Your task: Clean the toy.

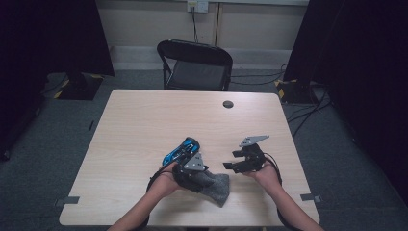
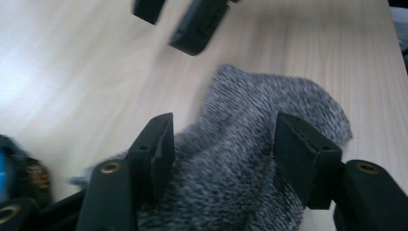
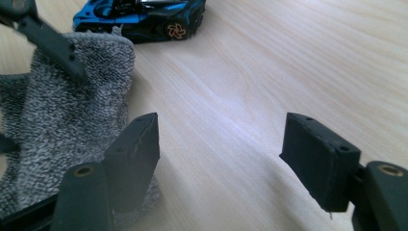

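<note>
Reaching in from the near edge, both forearms rest low over the wooden table (image 1: 144,120). The grey cloth (image 1: 219,185) lies near that edge, bunched between the left gripper's (image 2: 223,144) half-spread jaws; whether the pads press it is hard to tell. The right gripper (image 1: 231,160) hovers beside it, jaws apart around nothing. The blue toy car (image 1: 182,150) sits partly hidden behind the left hand.

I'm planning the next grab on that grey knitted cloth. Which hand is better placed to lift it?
Left, probably. The left tongs already straddle the grey knitted cloth, which bunches between the jaws. The right tongs stand open over bare wooden table, beside the cloth's edge.
</note>
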Demonstrator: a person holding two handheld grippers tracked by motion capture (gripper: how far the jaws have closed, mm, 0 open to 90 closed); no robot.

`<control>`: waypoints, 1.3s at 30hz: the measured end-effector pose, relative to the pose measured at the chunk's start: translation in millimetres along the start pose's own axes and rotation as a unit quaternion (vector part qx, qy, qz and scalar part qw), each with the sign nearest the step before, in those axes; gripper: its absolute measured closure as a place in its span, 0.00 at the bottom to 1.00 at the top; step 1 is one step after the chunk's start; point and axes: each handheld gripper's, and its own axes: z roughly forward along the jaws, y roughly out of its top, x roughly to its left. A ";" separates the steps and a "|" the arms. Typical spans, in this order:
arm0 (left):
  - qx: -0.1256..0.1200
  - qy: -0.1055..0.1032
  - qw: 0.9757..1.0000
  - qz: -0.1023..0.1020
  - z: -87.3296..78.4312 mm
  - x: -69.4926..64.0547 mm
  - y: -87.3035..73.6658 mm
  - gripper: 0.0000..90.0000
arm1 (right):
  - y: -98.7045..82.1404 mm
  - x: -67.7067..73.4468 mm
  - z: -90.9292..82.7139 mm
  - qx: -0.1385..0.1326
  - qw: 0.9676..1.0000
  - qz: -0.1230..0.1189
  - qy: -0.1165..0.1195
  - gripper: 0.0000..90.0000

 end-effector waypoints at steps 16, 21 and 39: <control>0.043 -0.001 0.999 -0.030 11.8 0.8 -11.7 0.80 | 38.7 9.3 24.7 -0.001 1.000 -0.026 -0.005 0.25; 0.031 -0.003 0.998 -0.056 5.8 -1.1 -11.4 0.88 | 58.0 17.2 36.7 -0.006 0.999 -0.044 -0.003 0.22; -0.013 0.184 0.965 -0.185 -141.0 37.2 -88.2 0.87 | 97.3 49.5 78.9 -0.024 0.997 -0.066 0.025 0.17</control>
